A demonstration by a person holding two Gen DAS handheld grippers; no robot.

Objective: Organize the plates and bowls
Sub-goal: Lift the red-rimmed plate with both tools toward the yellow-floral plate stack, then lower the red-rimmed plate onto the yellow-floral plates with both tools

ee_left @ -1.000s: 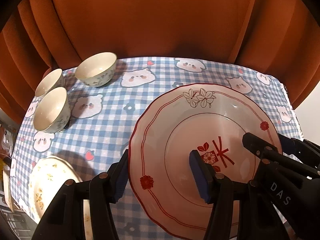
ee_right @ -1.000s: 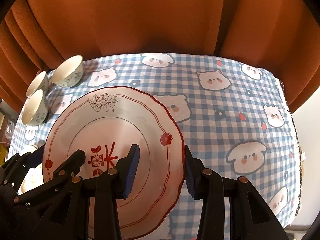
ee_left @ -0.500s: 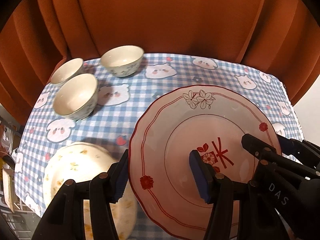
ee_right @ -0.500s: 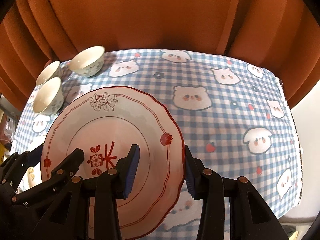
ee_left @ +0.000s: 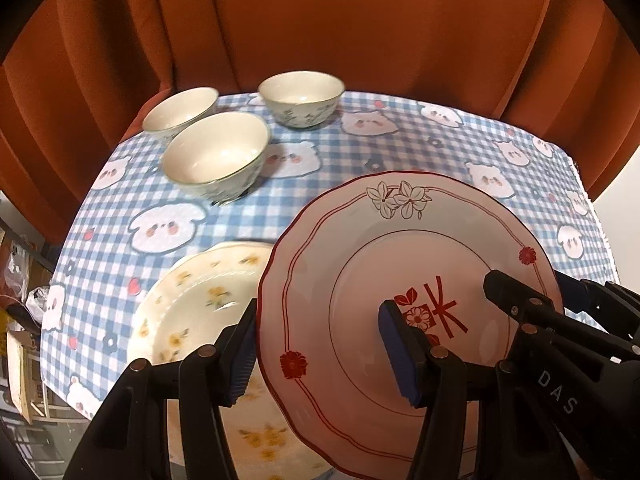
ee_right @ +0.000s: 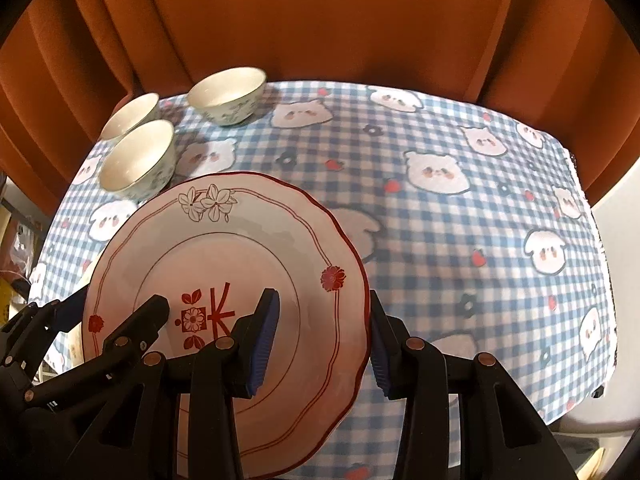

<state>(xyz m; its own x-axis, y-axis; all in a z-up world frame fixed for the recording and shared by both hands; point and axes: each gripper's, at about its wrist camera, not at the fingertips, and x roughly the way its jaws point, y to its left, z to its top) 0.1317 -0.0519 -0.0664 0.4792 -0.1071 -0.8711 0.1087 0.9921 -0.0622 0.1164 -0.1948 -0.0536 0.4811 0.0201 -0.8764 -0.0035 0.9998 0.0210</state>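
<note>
Red-rimmed plate (ee_left: 404,280), gripped at opposite rims by left gripper (ee_left: 320,352) and right gripper (ee_right: 320,340), hung partly above yellow-flowered plate (ee_left: 192,312); stacking pending, three bowls (ee_left: 214,156) beyond it unstacked.

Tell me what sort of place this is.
Probably a home dining spot: a table under a blue checked cloth with cartoon animals, rust-orange curtains behind it, and three cream ceramic bowls near two plates.
</note>
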